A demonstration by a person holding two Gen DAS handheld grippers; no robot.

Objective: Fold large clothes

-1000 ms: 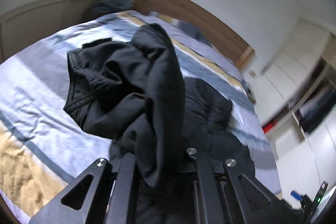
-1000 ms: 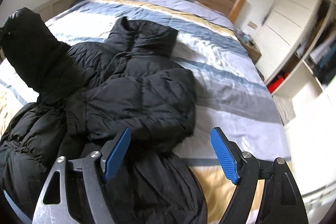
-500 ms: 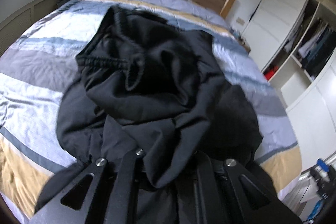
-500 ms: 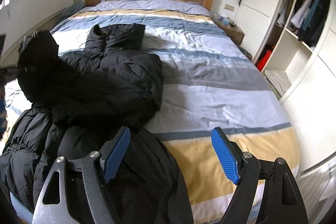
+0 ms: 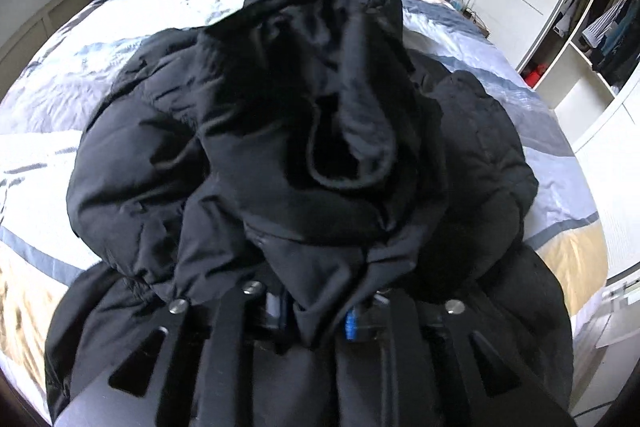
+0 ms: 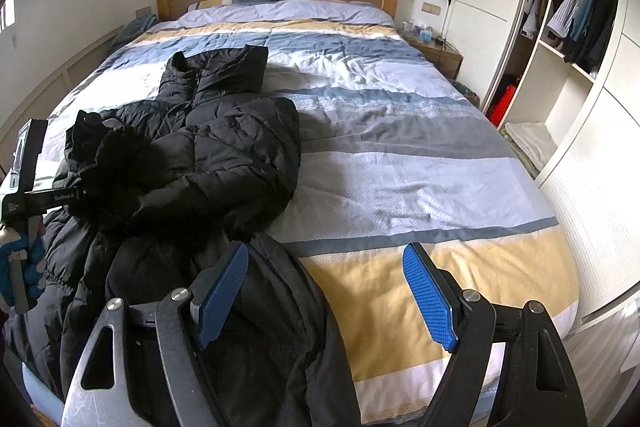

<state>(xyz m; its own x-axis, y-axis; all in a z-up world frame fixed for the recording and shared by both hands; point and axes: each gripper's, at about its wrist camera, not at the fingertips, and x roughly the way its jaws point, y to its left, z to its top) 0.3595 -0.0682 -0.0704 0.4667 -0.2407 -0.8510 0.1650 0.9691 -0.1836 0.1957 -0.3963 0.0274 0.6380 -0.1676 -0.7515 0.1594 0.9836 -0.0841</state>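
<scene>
Striped blue, grey, white and mustard bedding covers a large bed (image 6: 400, 163) with a wooden headboard. Along the bed's right side stands a white wardrobe (image 6: 576, 75), the room's main container: its open section holds shirts and jackets on a rail, folded pale linens on a lower shelf, and something red near the floor.

On the near left part of the bed lies a black puffer jacket (image 6: 224, 147), collar towards the headboard, a sleeve folded in over its chest and its hem bunched at the bed's foot.

The step in hand looks like folding a sleeve inward. The left tool (image 5: 316, 311) sits low over the jacket with a fold of sleeve fabric draped between its jaws, which are opening only narrowly; whether the pads have let go of the cloth cannot be told. The right tool (image 6: 326, 301) hovers wide open and empty over the hem, its blue pads (image 6: 428, 301) well apart.

Next, probably, the left tool should free the sleeve, then both should take the hem and fold it towards the collar.
</scene>
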